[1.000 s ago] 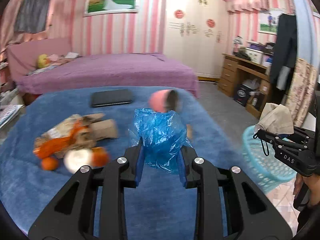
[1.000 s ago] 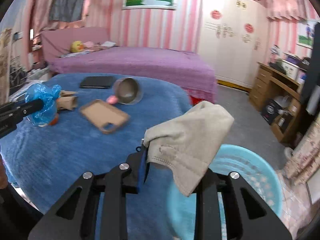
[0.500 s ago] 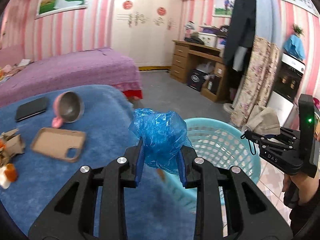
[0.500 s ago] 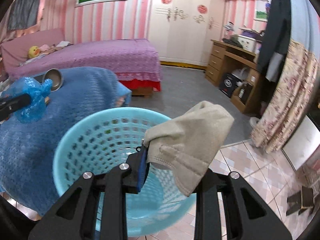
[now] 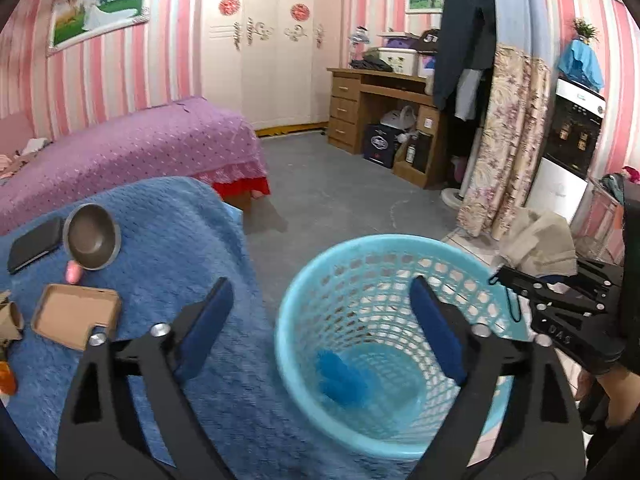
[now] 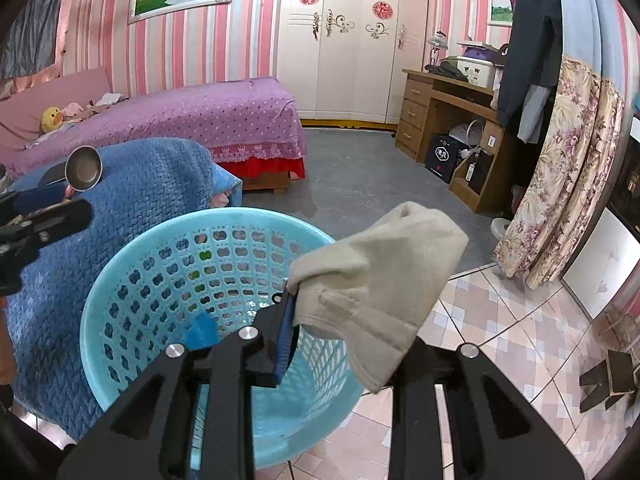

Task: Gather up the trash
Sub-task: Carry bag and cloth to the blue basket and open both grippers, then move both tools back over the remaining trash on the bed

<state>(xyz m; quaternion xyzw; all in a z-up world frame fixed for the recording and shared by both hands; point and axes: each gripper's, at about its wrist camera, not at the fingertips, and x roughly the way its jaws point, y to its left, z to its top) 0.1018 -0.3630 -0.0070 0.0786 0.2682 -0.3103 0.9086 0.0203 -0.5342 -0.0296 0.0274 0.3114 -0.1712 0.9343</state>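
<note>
— Trash first: where is the blue plastic bag (image 5: pixel 344 376)?
— Down in the bottom of the light blue basket (image 5: pixel 304 292), a bit blurry.
— And the tongs?
— The left gripper (image 5: pixel 320 316) is wide apart with nothing in it. The right gripper (image 6: pixel 340 320) pinches a beige cloth (image 6: pixel 376 280) over the basket.
— What's around?
— A blue blanket (image 5: pixel 180 240) with a metal bowl (image 5: pixel 92 242) and a cardboard tray (image 5: pixel 76 316), a purple bed (image 6: pixel 224 116), pink striped walls.
— Anything hidden?
— The cloth covers one right finger.

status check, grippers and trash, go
Left gripper open over basket, blue bag inside. Right gripper shut on beige cloth. Nothing blocking.
</note>
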